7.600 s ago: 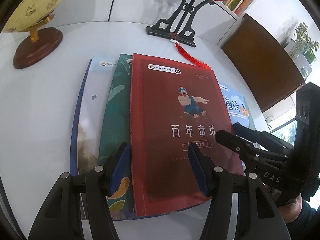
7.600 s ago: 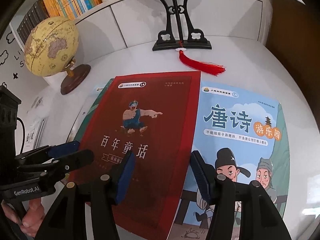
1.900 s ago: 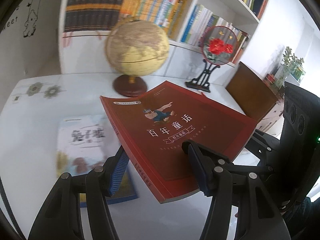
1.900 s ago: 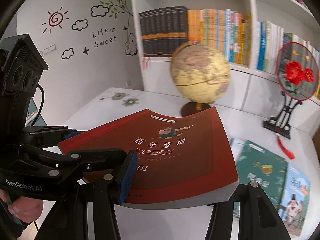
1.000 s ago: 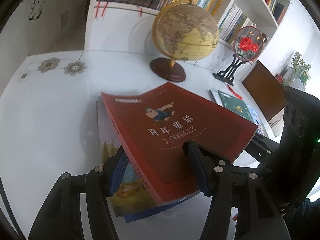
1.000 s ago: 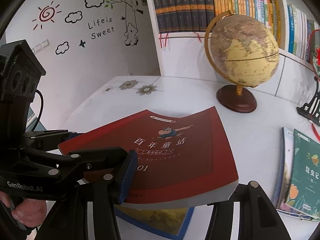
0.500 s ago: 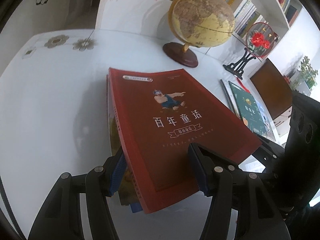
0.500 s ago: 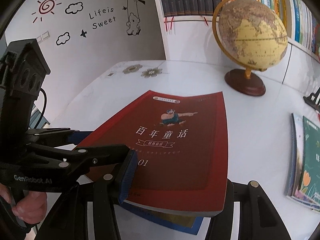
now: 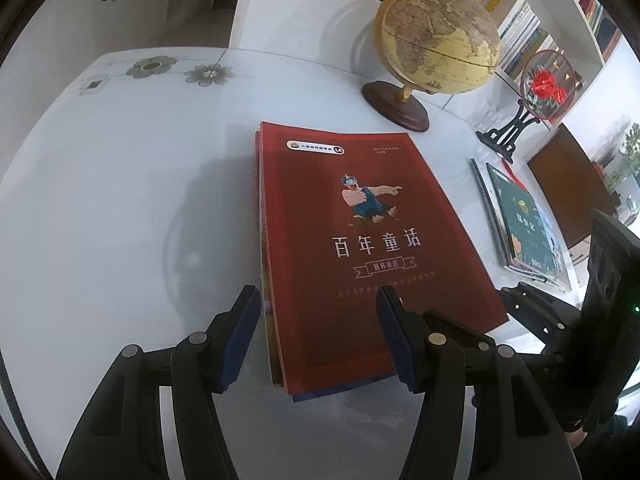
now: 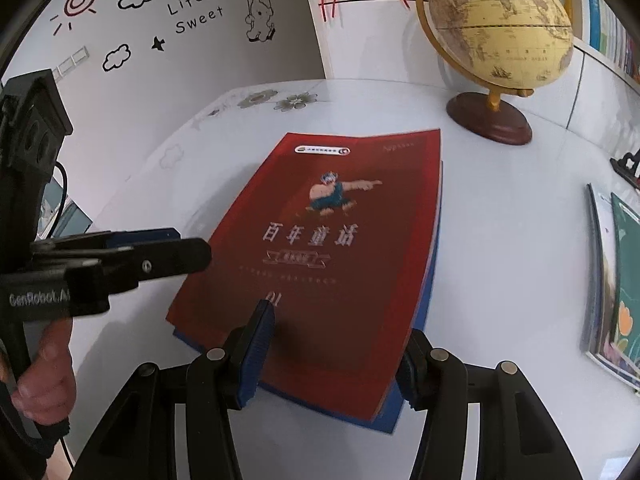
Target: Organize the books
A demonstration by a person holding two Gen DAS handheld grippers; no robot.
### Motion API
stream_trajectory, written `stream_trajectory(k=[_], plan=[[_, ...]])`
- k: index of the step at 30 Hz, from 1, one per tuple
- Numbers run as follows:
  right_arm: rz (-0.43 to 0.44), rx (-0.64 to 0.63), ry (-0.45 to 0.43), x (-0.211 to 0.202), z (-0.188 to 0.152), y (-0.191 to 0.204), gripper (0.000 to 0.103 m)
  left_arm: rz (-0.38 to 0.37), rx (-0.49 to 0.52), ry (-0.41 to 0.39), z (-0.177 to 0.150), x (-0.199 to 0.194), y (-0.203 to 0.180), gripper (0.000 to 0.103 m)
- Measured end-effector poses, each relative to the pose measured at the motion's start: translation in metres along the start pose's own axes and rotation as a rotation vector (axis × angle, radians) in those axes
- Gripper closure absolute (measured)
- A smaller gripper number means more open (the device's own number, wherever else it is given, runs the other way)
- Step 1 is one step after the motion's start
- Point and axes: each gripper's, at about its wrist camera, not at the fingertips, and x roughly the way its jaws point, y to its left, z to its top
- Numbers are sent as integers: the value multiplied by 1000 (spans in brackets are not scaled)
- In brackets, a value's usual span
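Left of the left gripper (image 9: 320,336) the white glossy table (image 9: 120,200) lies bare, with flower decals (image 9: 176,70) printed at its far edge. Between both grippers sits the red book (image 9: 360,240), a flat matte paperback, lying on a blue-edged book (image 10: 400,408) on the table. The left gripper straddles its near left corner; one blue ribbed pad lies over the cover, the other stands apart from the spine, so whether it grips cannot be told. The right gripper (image 10: 332,352) straddles the near right corner the same way, and its grip cannot be told either. Beyond the book stands a round globe (image 9: 438,36) on a wooden foot. To the right lie a green book (image 9: 524,224) atop thin others and a round fan on a black stand (image 9: 540,92).
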Motion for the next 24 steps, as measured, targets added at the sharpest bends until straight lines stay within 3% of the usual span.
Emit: stream_trajectory(k=[10,16,24], plan=[[-49,1,19,-38,-21,-21,49,-13,49,10,5,-10,-42,46],[-96,18,-9,-78,-34,-46,49,-84,134,-9,15,-19,-107,42],[-140,135,-70,-137,-49,-114,49,-148,229,-31,28,-18,-203,42]])
